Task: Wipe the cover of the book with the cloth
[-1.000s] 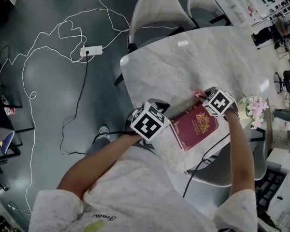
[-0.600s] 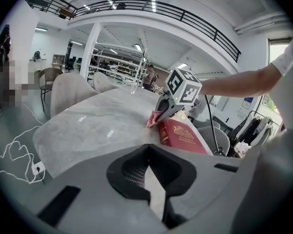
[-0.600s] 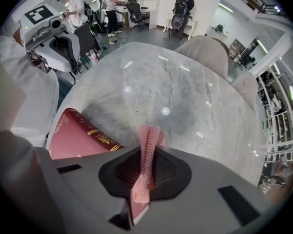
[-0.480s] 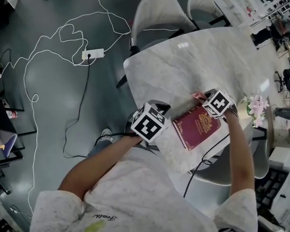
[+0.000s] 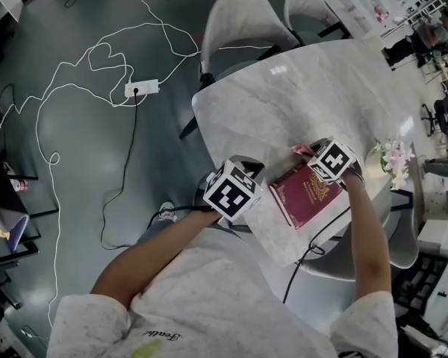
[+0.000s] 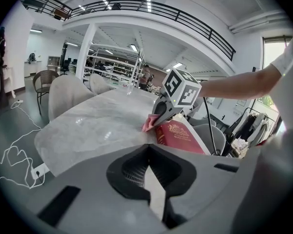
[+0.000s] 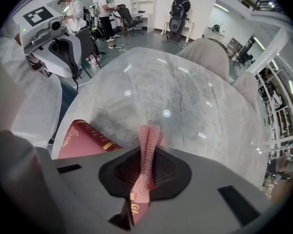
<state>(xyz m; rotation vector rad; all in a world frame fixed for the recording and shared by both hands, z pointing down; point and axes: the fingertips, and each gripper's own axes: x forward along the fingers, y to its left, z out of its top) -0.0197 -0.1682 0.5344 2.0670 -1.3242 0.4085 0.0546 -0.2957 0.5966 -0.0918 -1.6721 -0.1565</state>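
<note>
A dark red book (image 5: 308, 194) with gold print lies on the marble table (image 5: 306, 88) near its front edge. My right gripper (image 5: 325, 159) hovers at the book's far corner, shut on a pink cloth (image 5: 302, 149) that pokes out past it. In the right gripper view the cloth (image 7: 148, 147) hangs twisted between the jaws, and the book (image 7: 80, 139) lies to the lower left. My left gripper (image 5: 235, 186) sits at the table's front left edge, beside the book and apart from it, jaws shut with nothing between them. The left gripper view shows the book (image 6: 178, 136) and cloth (image 6: 149, 123) ahead.
A small bunch of pale flowers (image 5: 392, 161) stands at the table's right edge. Grey chairs (image 5: 246, 17) sit at the far side and one (image 5: 373, 256) at the near right. White cables and a power strip (image 5: 142, 88) lie on the floor to the left.
The right gripper with the cloth has shifted slightly along the book's far corner. The left gripper has stayed put.
</note>
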